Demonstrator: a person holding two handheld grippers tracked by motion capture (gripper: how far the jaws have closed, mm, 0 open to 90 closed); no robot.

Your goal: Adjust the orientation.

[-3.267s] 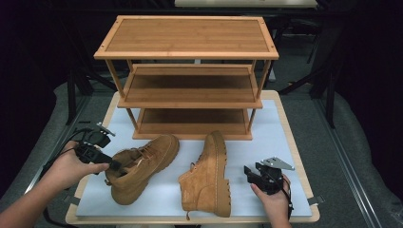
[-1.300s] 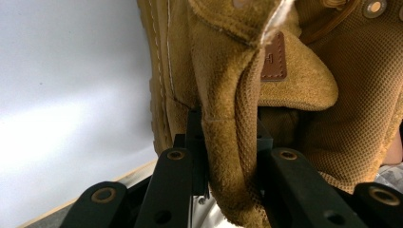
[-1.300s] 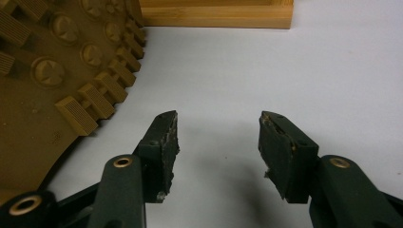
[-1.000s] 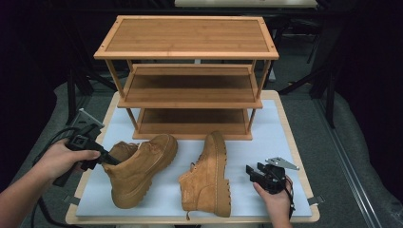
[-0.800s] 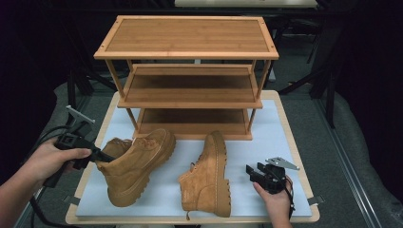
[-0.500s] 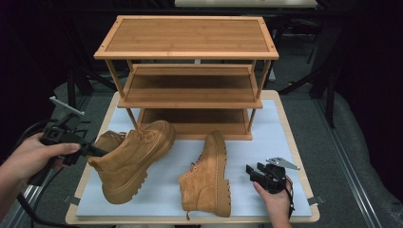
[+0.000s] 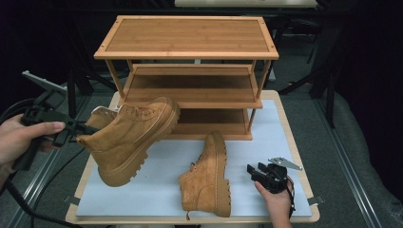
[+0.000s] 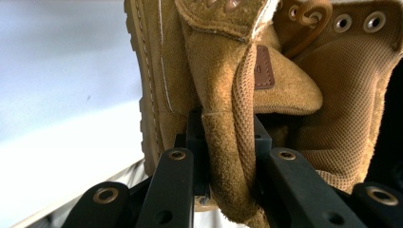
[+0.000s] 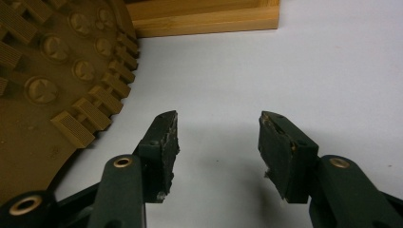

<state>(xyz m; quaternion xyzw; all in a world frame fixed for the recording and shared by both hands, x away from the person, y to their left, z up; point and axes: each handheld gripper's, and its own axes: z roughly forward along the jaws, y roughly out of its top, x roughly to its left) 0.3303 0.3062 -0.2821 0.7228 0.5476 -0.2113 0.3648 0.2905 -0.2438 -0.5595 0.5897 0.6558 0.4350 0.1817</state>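
Note:
Two tan suede boots are here. One boot hangs in the air at the left, toe toward the wooden shoe rack, heel low. My left gripper is shut on the back of its collar; in the left gripper view the heel flap is pinched between the black jaws. The second boot lies on its side on the white mat, sole to the right. My right gripper rests open on the mat just right of that sole, nothing between its fingers.
The three-tier rack stands at the back of the table with bare shelves. The white mat covers the tabletop, whose wooden edge runs along the front. Dark floor and black stand legs surround the table.
My left gripper has lifted the left boot off the mat, raising it and tipping its toe up toward the rack. The right gripper and the other boot have stayed put.

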